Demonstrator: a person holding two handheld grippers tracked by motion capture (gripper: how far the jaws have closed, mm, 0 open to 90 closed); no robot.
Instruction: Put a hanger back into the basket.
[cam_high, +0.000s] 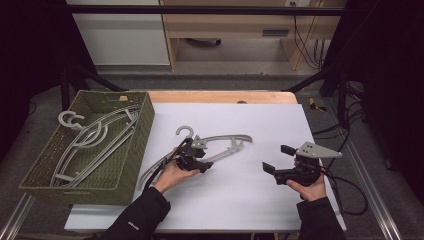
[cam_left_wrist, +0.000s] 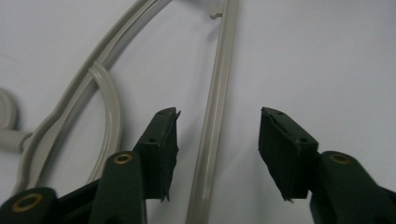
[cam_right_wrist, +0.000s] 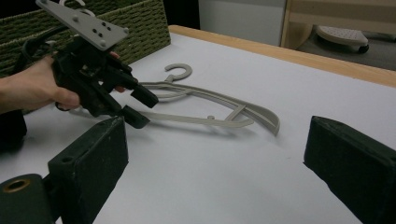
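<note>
A grey plastic hanger (cam_high: 220, 145) lies flat on the white table top, its hook toward the basket. My left gripper (cam_high: 204, 160) is low over the hanger's middle. In the left gripper view its jaws stand apart on either side of the hanger's straight bar (cam_left_wrist: 212, 116), and the pads are clear of it. The right gripper view shows that left gripper (cam_right_wrist: 144, 111) angled down at the hanger (cam_right_wrist: 210, 100). My right gripper (cam_high: 275, 158) is held to the right of the hanger, apart from it. Its jaws are wide open with nothing between them (cam_right_wrist: 215, 140).
A green woven basket (cam_high: 145, 125) stands at the table's left and holds several more grey hangers (cam_high: 90, 140). The table's wooden far edge (cam_high: 220, 96) runs behind the white sheet. Black frame posts stand at both sides, and cables trail at the right.
</note>
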